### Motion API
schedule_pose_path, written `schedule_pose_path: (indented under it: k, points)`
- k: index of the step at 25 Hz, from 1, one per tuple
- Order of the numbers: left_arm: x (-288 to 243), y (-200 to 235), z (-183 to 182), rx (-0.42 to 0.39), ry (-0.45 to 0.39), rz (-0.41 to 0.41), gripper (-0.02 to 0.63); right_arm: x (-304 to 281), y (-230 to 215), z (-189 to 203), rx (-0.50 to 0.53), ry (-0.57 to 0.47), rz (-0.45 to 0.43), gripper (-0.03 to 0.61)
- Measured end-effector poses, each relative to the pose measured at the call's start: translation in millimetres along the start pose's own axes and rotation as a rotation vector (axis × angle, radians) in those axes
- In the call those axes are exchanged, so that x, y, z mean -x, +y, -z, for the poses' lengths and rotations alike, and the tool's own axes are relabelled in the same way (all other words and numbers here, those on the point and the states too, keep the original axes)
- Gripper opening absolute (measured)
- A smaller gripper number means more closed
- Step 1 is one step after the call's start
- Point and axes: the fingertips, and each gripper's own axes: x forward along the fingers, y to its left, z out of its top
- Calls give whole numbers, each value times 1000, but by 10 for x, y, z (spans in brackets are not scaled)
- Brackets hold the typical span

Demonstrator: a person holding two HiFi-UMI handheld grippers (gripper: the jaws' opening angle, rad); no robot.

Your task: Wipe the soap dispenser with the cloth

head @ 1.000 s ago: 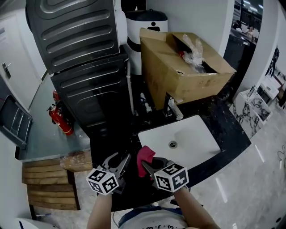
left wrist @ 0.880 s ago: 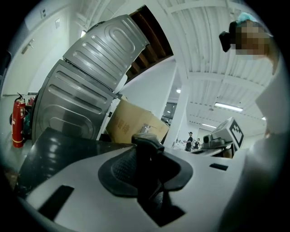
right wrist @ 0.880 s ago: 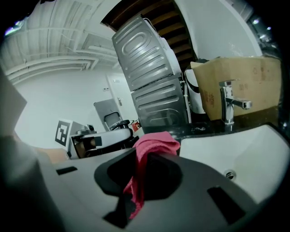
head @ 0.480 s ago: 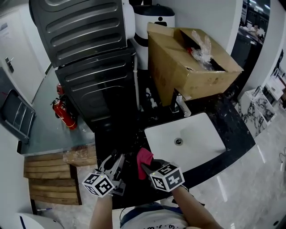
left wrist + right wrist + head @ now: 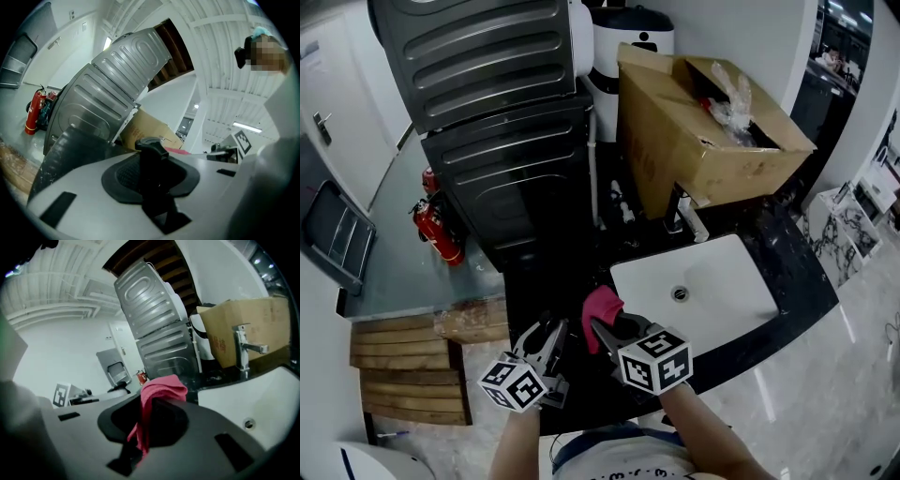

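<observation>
Head view: left tongs (image 5: 549,331) and right tongs (image 5: 605,326) sit side by side over the near edge of the black tabletop (image 5: 792,267), near each other but not touching. The right tongs are clamped on the pink cloth (image 5: 602,306), which bunches up above their tips, just off the near left corner of the white basin (image 5: 727,305). Compared with half a second ago, the cloth and right tongs lie closer to that corner. The left tongs have barely shifted, and the cloth is in the same grip. What sits between the left tongs is too dark to make out here.

Left gripper view: the tongs are closed partway on a black upright thing with a pump-like cap, the soap dispenser (image 5: 150,152). A sliver of the cloth shows just beyond it to the right.

Right gripper view: the tongs pinch the cloth, one fold standing above them and a tail hanging down towards the camera. Basin and faucet (image 5: 243,347) lie beyond on the right.
</observation>
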Motion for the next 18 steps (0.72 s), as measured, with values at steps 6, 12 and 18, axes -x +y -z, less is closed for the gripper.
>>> schedule_pose_path:
  k: [6, 12, 18]
  points:
    - [5, -10, 9, -15, 10, -5, 103, -188, 61, 62, 41, 29, 3, 49]
    - [8, -5, 8, -10, 4, 0, 103, -23, -374, 533, -6, 168, 136, 49]
    - [-32, -72, 12, -110, 86, 121, 104, 187, -502, 722, 11, 247, 189, 49]
